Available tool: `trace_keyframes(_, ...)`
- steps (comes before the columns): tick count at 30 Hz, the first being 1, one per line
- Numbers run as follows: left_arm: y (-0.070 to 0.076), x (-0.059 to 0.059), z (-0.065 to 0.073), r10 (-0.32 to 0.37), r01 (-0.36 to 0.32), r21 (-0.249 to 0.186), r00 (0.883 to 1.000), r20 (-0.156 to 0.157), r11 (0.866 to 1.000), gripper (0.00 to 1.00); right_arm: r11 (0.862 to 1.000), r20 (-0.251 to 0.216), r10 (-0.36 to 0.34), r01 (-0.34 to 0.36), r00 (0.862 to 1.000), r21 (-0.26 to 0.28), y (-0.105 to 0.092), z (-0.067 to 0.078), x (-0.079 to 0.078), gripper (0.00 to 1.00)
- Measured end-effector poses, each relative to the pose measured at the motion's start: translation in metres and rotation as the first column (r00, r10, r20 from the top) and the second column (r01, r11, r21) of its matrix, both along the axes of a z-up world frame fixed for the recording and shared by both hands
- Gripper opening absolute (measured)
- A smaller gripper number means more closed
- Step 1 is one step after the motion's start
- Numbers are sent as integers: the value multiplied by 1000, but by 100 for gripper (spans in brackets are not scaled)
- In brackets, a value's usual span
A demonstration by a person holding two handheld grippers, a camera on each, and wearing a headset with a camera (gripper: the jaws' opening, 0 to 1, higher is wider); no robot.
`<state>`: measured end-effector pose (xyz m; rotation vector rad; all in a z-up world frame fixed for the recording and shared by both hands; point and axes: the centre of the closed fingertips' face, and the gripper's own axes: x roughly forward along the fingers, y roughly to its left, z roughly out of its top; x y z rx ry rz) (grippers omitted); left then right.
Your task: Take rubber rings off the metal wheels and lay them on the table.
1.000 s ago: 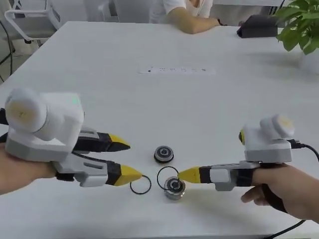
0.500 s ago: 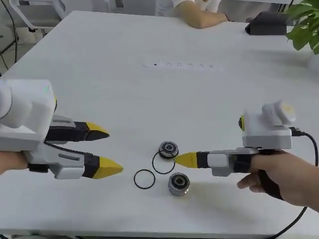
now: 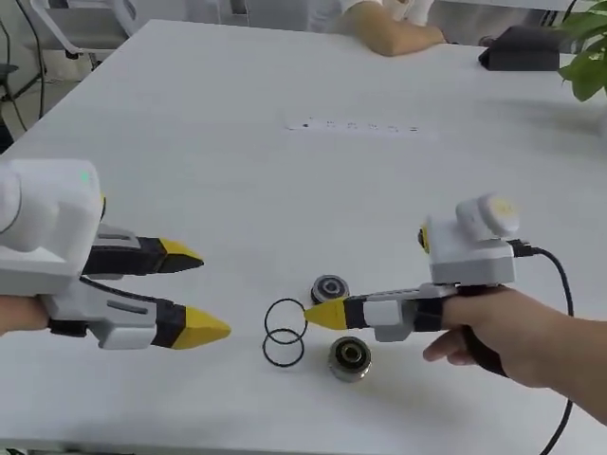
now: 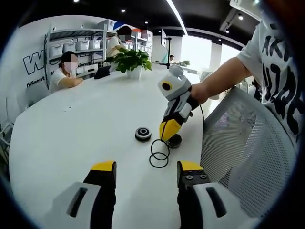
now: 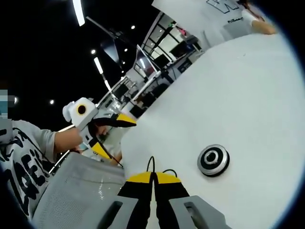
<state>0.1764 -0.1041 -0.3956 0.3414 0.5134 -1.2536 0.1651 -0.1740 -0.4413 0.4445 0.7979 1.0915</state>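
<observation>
Pinching one rubber ring (image 3: 286, 316) by its edge, the right gripper (image 3: 327, 315) is holding its fingers closed on the thin band, which is showing as a black loop rising from between the tips in the right gripper view. The ring is hanging low over the counter (image 3: 285, 171), though whether it is touching the surface cannot be told. It is meeting or just overlapping a second ring (image 3: 283, 349) that is lying flat, nearer the person. The low, level grip is probably serving to set this ring down beside that one. The far metal wheel (image 3: 329, 288) is sitting just beyond the fingertips, its rim looking dark as if rubber may remain on it. The near metal wheel (image 3: 350, 356) is resting just under the right gripper's fingers and looking bare. The left gripper (image 3: 194, 292) is hovering well to the left with its fingers spread and nothing between them, likely waiting clear of the work. The counter's near edge is running close behind the rings, while open surface is stretching forward and to the sides
</observation>
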Motion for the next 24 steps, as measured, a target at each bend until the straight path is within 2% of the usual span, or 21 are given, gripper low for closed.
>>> trace_keyframes(2, 1, 0, -1, -1, 1, 4, 1000, -4, 1000, 48, 999, -7, 13, -13, 1000, -43, 0, -8, -3, 0)
trace_keyframes(3, 1, 0, -2, 0, 0, 5, 1000, -3, 1000, 48, 998, 7, 26, -25, 1000, -59, 1, -10, -4, 0)
trace_keyframes(7, 2, -1, -2, 2, -2, 7, 1000, -3, 1000, 48, 995, 15, 49, -47, 999, -92, 3, -15, -8, 0)
trace_keyframes(8, 2, -1, -3, 2, -2, 6, 1000, -6, 1000, 48, 992, 32, 51, -47, 998, -114, 3, -17, -6, 0)
trace_keyframes(11, 3, -1, -4, 5, -4, 9, 1000, -6, 1000, 48, 990, 42, 60, -54, 997, -131, 4, -19, -5, 0)
trace_keyframes(16, 3, -2, -4, 3, -3, 13, 1000, -3, 1000, 48, 977, 95, 93, -73, 991, -199, 5, -24, -4, 0)
trace_keyframes(18, 3, -3, -4, 4, -4, 11, 1000, -6, 1000, 48, 973, 115, 102, -76, 988, -217, 4, -25, -4, 1)
trace_keyframes(20, 4, -3, -4, 7, -7, 12, 1000, -7, 1000, 48, 971, 127, 106, -75, 986, -227, 3, -26, -2, 6)
trace_keyframes(24, 5, -3, -7, 9, -9, 23, 1000, -10, 1000, 48, 970, 142, 108, -73, 984, -231, 2, -25, -1, 10)
